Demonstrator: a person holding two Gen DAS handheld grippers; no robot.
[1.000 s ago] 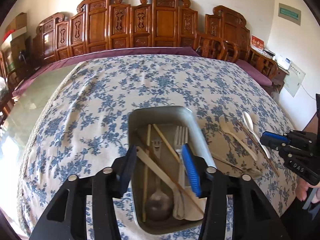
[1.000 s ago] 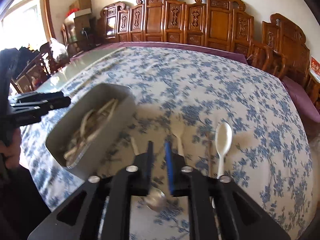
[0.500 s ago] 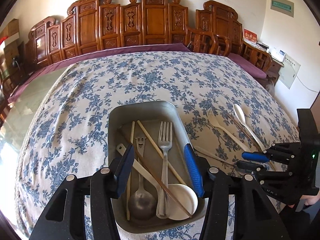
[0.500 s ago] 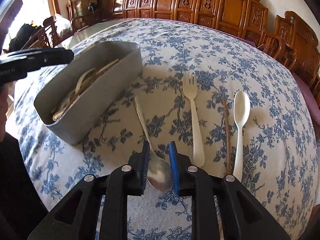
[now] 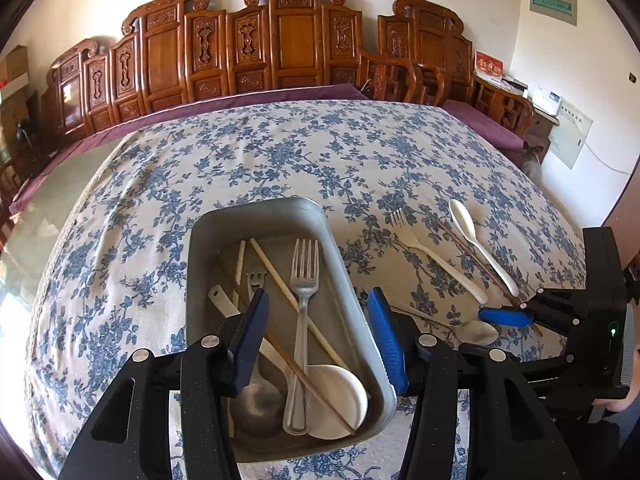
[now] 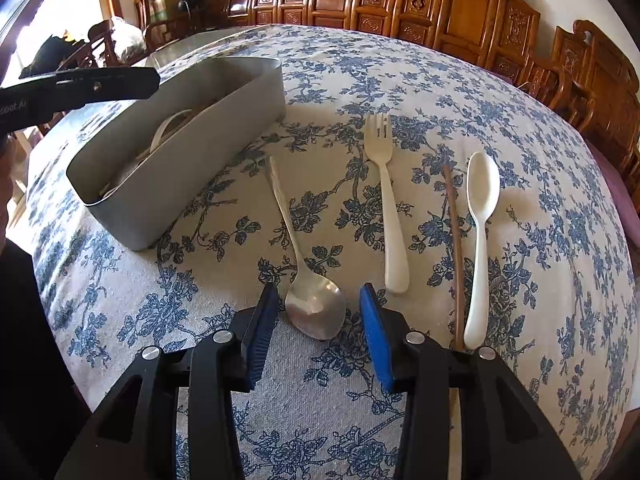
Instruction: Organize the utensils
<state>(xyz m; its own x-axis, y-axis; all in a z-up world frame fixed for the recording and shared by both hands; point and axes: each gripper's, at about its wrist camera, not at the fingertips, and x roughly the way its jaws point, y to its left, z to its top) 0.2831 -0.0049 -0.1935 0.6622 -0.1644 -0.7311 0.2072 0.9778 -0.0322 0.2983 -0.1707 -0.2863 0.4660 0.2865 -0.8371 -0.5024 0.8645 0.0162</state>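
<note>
A metal spoon lies on a blue-flowered tablecloth, bowl toward the camera, handle running away toward eleven o'clock. The right gripper tilts steeply down over it, blue-padded fingers on either side of the bowl; the jaws are opening, with the bowl between them and the pads clear of it.

At about one o'clock from the spoon lies a cream plastic fork, tines away. Farther right, near two o'clock, a brown chopstick lies just beside a cream plastic spoon.

At ten o'clock from the metal spoon stands a grey oblong bin. In the left wrist view the bin already holds a metal fork, a second metal spoon, a round-bowled cream spoon and several chopsticks.

The left gripper angles downward above the near end of the bin, its jaws standing apart and gripping nothing: one pad over the bin's inside, the other outside its right wall.

Carved wooden chairs line the far side of the table.
</note>
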